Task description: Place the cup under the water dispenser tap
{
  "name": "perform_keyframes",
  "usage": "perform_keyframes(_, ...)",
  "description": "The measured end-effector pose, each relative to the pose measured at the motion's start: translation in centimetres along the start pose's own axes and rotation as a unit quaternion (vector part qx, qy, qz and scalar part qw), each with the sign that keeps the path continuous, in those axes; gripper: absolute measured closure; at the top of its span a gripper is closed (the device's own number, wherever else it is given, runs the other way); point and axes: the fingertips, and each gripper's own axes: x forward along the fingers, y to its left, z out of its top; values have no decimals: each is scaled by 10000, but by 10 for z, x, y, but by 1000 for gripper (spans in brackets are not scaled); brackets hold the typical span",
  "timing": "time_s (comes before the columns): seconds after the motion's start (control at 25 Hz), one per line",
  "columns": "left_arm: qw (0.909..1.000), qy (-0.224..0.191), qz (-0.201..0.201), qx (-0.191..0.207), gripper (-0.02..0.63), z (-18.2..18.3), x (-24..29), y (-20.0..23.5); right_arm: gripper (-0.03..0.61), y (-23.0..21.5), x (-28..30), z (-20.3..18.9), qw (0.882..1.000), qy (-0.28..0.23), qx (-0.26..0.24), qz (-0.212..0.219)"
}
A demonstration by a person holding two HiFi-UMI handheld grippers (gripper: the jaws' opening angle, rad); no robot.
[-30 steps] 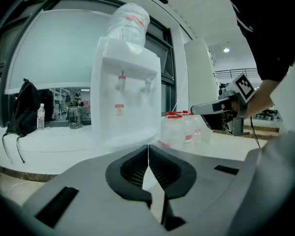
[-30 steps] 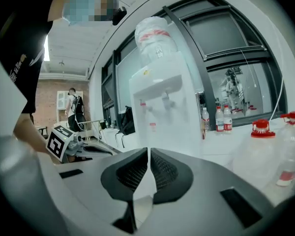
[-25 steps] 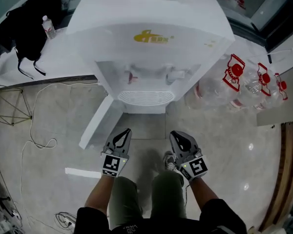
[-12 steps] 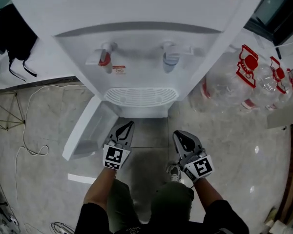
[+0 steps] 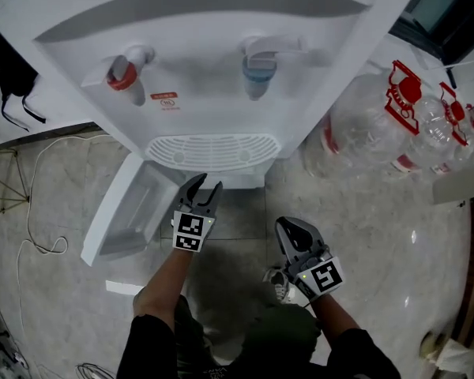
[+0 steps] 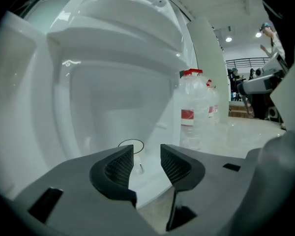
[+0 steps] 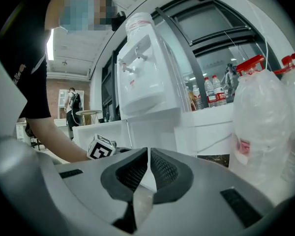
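Left gripper point(image 5: 206, 185) jaws just being opened, nothing between; clear cup point(image 6: 135, 154) just ahead judged light, crushable; wall below rim being favoured.

Floor point(image 5: 363, 235): pale glossy tiles | far centre: white water dispenser point(image 5: 205, 93) standing on it | far right: clear water bottles point(image 5: 363, 133) with red labels, just beside the dispenser | left: thin cable point(image 5: 31, 204) in loops | near left: white strip point(image 5: 122, 288) lying flat

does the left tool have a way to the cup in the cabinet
Probably yes: the cabinet door stands open, the cup sits straight ahead; the left tool has just been opening its jaws, empty.
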Motion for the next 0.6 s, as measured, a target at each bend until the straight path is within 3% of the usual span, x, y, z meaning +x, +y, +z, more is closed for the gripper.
perform_keyframes(0.36, 9959, 774, 245, -400, 397, -40, 64, 17, 534, -8, -16, -18, 9999, 70, 111, -71)
perform_keyframes(0.6, 9932, 1007, 387, -426, 393, -58, 86, 18, 534, -24, -29, -26, 9994, 170, 132, -263)
